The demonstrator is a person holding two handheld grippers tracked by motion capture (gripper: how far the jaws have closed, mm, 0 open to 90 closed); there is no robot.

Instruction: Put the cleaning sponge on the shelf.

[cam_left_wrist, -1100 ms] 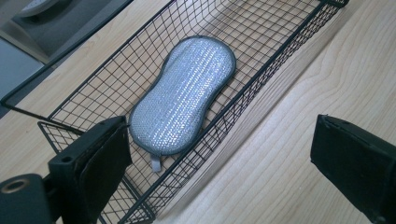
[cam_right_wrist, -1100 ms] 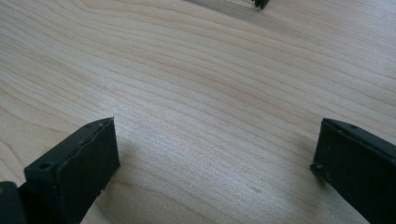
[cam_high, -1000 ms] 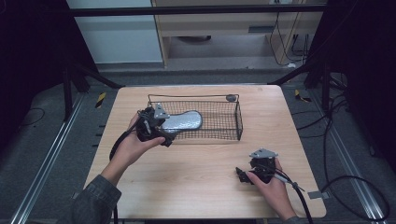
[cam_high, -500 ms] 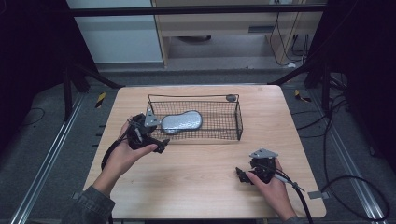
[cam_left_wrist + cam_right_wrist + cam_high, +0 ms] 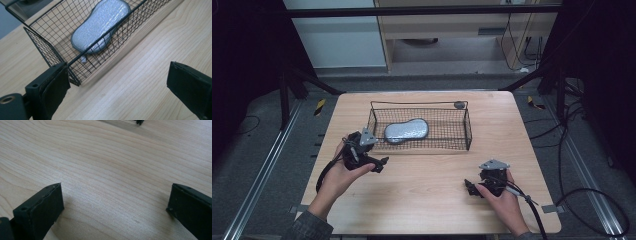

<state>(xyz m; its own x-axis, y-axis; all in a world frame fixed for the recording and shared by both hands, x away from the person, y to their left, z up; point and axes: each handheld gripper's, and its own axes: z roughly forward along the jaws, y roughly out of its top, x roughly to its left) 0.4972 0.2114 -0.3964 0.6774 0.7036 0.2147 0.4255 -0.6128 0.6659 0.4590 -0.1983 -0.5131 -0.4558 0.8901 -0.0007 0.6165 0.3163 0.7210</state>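
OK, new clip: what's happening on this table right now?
A person holds a gripper in each hand over a wooden table. A silvery scrub pad lies in the left part of a black wire basket. The left gripper sits just outside the basket's near left corner, jaws open and empty. The right gripper rests low over bare wood at the near right, also open and empty. Neither is touching the pad.

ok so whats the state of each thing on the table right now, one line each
left hand-held gripper: open, empty, just outside the basket's near left corner
right hand-held gripper: open, empty, low over bare wood
wire basket: upright on the table, open top
grey sponge: lying flat inside the basket, toward its left end
wooden table: bare between the two grippers
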